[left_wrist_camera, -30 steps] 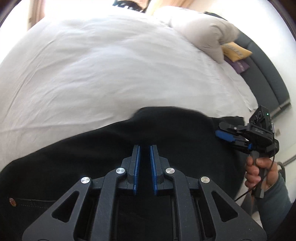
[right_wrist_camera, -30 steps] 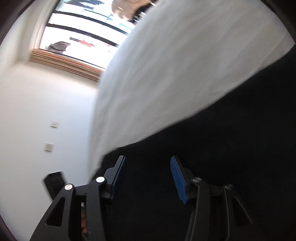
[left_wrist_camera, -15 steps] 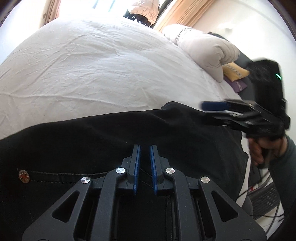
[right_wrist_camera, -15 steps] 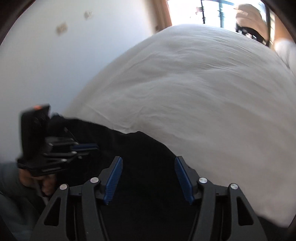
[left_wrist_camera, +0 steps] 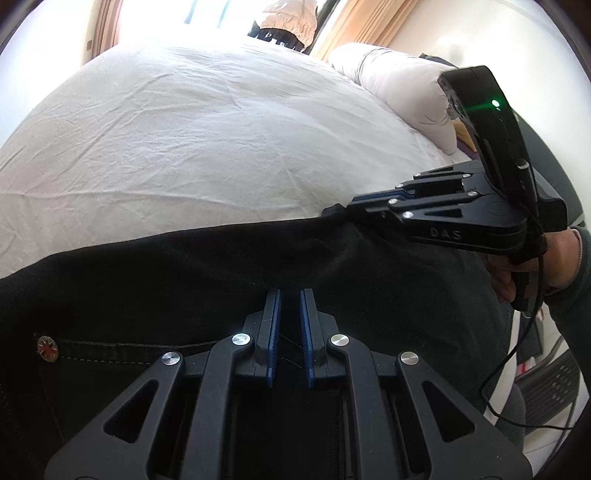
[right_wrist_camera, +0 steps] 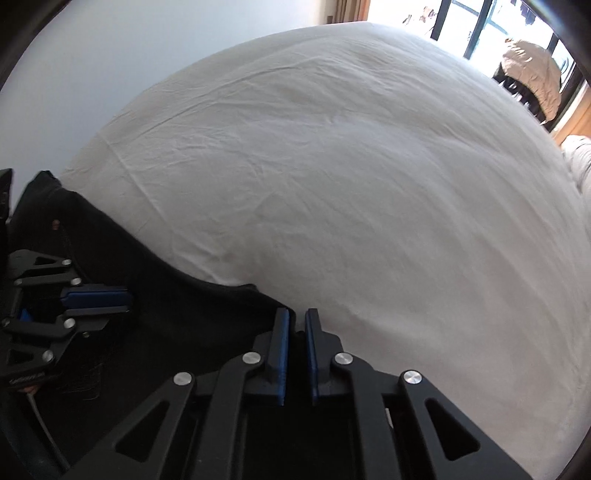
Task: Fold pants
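Black pants (left_wrist_camera: pixel 184 280) are spread along the near edge of a bed (left_wrist_camera: pixel 207 140) covered by a wrinkled white sheet. The left gripper (left_wrist_camera: pixel 290 328) is nearly closed, pinched on the pants fabric near the pocket seam. The right gripper (right_wrist_camera: pixel 294 350) is clamped on the pants' far edge too. A pillow (left_wrist_camera: pixel 399 85) is seen at the headboard end, and a bright window (right_wrist_camera: pixel 476 26) behind the bed.

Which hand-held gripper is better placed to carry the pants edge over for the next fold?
Probably the right hand-held gripper: it pinches the pants at their far edge by the bed sheet. The left hand-held gripper sits mid-fabric.
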